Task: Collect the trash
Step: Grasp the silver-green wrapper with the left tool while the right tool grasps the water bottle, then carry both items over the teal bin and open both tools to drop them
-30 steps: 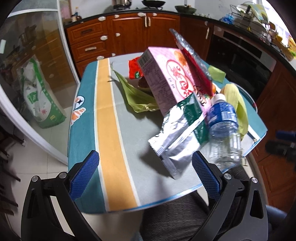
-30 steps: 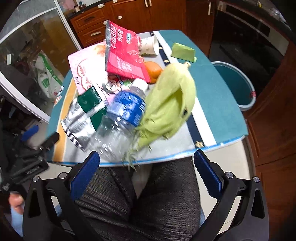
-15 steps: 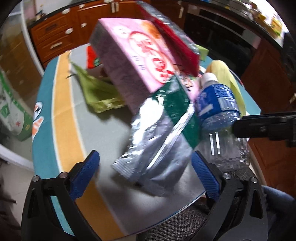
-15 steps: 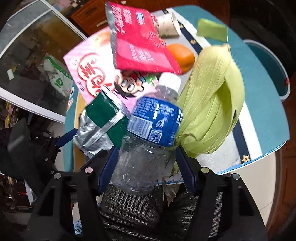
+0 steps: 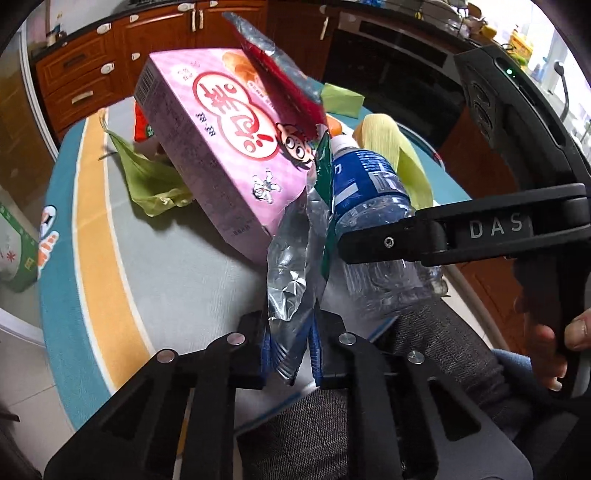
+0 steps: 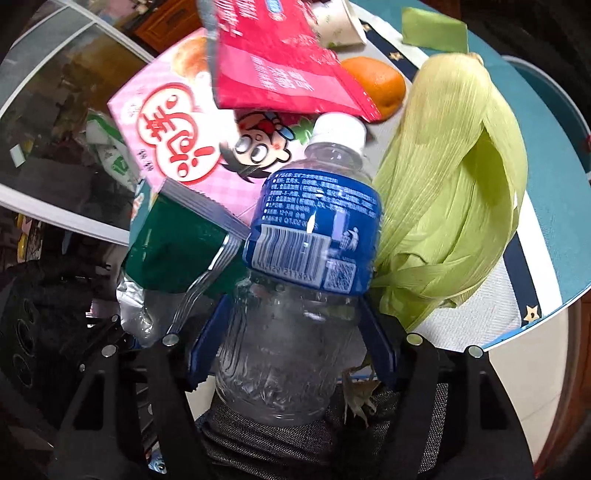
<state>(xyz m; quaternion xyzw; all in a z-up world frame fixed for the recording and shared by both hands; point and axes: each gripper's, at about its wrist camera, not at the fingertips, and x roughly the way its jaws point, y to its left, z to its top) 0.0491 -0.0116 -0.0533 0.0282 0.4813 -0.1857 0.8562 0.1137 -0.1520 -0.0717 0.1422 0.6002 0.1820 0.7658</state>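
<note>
My left gripper (image 5: pixel 290 350) is shut on the lower edge of a silver and green foil wrapper (image 5: pixel 295 266), which also shows in the right wrist view (image 6: pixel 173 254). My right gripper (image 6: pixel 291 343) is shut on a clear plastic bottle with a blue label (image 6: pixel 310 240), near the table's front edge; the bottle also shows in the left wrist view (image 5: pixel 369 206). A pink snack box (image 5: pixel 229 147) leans behind them, with a red wrapper (image 5: pixel 280 85) on top. A green corn husk (image 6: pixel 454 199) lies right of the bottle.
An orange (image 6: pixel 376 85), a paper cup (image 6: pixel 340 26) and a green paper scrap (image 6: pixel 432 29) lie further back on the striped tablecloth (image 5: pixel 110 221). Another husk (image 5: pixel 147 177) lies left of the box. A teal bin (image 6: pixel 554 110) stands beyond the table's right edge. Cabinets (image 5: pixel 92 74) stand behind.
Both grippers moved in from open. The left closed on the foil wrapper and the right closed on the bottle.
</note>
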